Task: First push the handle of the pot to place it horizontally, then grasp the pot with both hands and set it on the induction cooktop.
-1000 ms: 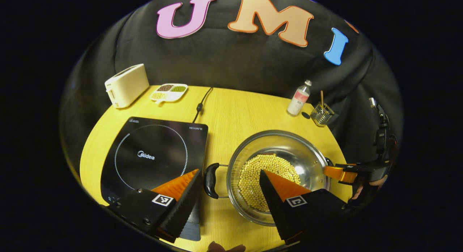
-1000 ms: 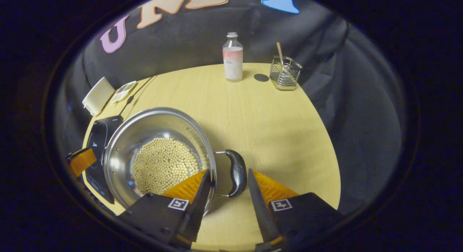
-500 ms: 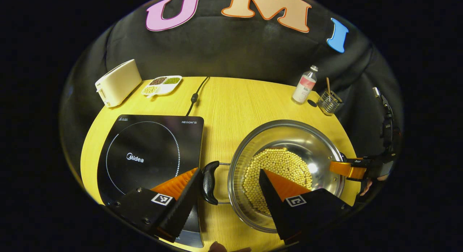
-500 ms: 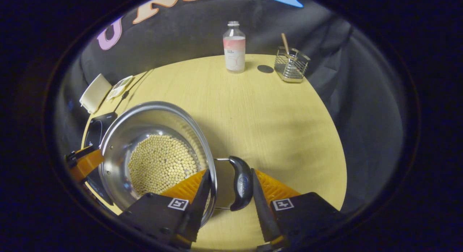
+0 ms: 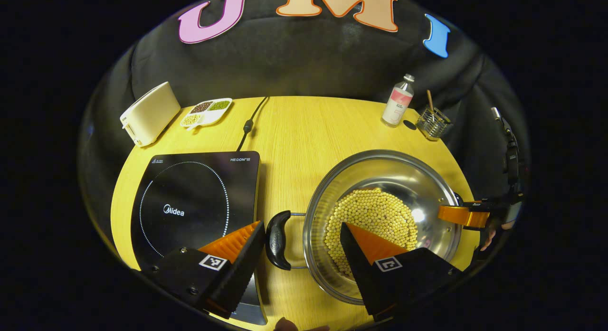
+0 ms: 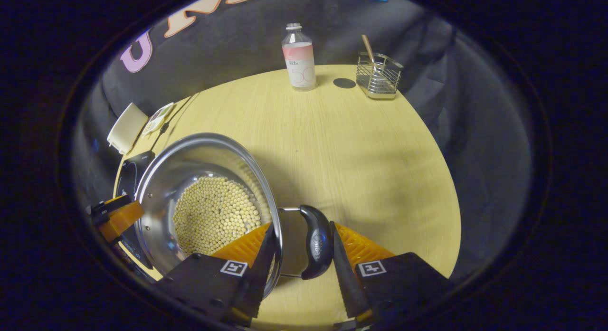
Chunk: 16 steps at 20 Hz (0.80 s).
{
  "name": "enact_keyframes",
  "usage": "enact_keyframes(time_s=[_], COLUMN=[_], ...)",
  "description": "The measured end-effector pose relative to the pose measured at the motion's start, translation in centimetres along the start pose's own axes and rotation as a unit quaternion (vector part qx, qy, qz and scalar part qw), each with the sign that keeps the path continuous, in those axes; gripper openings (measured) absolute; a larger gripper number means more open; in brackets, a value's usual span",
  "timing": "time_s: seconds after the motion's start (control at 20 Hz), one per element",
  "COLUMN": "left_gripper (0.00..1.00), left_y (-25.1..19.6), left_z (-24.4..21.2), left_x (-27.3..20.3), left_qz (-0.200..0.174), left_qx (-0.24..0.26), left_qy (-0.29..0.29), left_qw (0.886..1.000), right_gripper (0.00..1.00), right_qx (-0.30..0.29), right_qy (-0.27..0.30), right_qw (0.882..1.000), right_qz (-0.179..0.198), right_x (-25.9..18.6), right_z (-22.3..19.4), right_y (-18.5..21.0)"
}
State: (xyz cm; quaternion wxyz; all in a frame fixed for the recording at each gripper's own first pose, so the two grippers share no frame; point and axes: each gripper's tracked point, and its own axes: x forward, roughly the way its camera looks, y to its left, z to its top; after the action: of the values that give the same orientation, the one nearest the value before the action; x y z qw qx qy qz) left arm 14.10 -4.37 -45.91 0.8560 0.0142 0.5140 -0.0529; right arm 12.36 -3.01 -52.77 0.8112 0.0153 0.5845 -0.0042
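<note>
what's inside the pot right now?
The pot holds a layer of small pale yellow beans over its base. In the left gripper view, the left gripper's finger covers the near part of the beans; the base beneath them is hidden.

Shiny polished metal pot (image 5: 384,179), glossy black plastic handle (image 6: 317,241), glassy-smooth cooktop (image 5: 194,198), matt wood-grain worktop (image 6: 342,146).

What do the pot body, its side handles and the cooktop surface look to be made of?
The pot looks like polished stainless steel: mirror-bright wall with a sharp glint. Its handle seems to be glossy black plastic on thin metal wire brackets, though plastic is a guess from the sheen. The induction cooktop has a smooth black top, probably glass or ceramic, printed with a white dotted ring.
</note>
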Motion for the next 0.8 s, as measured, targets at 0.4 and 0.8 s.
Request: enact_keyframes(time_s=[0.4,0.8], left_gripper=[0.89,0.62], left_y=[0.6,1.5], left_z=[0.1,-1.0], left_x=[1.2,2.1], left_qz=[0.004,-0.002], left_qx=[0.008,0.006], left_qy=[0.0,0.048], left_qw=[1.0,0.999], right_gripper=[0.59,0.45], right_qx=[-0.002,0.011], right_qy=[0.004,0.01], right_qw=[1.0,1.0], right_qz=[0.007,0.007], right_x=[0.3,-0.2], right_z=[-0.2,0.0], right_y=[0.4,0.6])
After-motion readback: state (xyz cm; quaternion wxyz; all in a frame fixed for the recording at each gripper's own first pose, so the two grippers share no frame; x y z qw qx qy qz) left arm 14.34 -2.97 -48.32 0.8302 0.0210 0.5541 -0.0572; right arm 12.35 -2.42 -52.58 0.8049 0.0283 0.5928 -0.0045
